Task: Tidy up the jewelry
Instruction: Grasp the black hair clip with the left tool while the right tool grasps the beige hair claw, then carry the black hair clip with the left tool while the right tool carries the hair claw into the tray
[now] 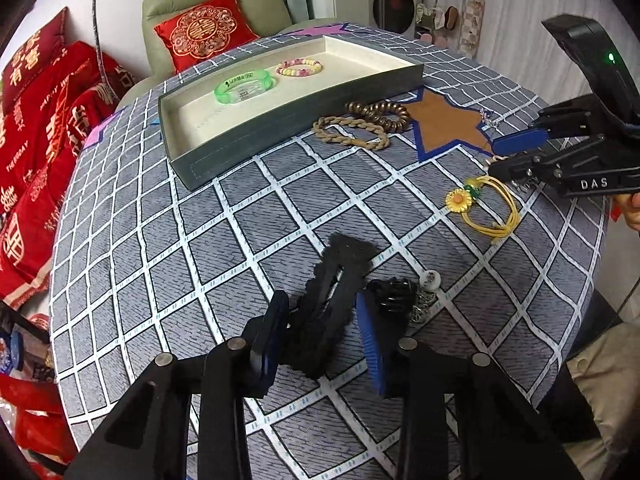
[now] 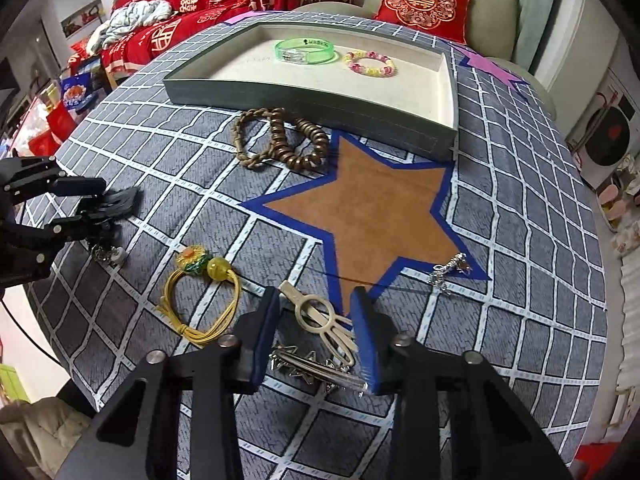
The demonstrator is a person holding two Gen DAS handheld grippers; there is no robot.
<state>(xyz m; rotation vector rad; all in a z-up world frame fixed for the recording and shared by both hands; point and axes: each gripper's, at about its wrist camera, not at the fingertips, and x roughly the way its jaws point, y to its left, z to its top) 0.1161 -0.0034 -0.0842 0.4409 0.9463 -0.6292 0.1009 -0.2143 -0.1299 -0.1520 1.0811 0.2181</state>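
Note:
A grey tray [image 1: 224, 160] [image 2: 280, 98] with a cream floor holds a green bangle [image 1: 243, 86] [image 2: 306, 50] and a pink-yellow bead bracelet [image 1: 299, 68] [image 2: 370, 63]. My left gripper [image 1: 322, 316] is open around a black hair clip [image 1: 332, 296] lying on the table. My right gripper [image 2: 316, 312] is open over a cream hair clip [image 2: 320, 316] and a silver star clip [image 2: 316, 370]. A tan braided bracelet [image 1: 352, 134] [image 2: 246, 140] and a brown bead bracelet [image 1: 380, 114] [image 2: 298, 140] lie beside the tray. A yellow flower hair tie [image 1: 486, 206] [image 2: 202, 292] lies between the grippers.
The round table has a grey checked cloth with a brown star patch [image 2: 368, 208]. A small silver charm [image 2: 448, 270] lies at the star's edge. A silver chain with a white bead [image 1: 428, 286] lies by the left gripper. A sofa with red cushions [image 1: 204, 32] stands behind.

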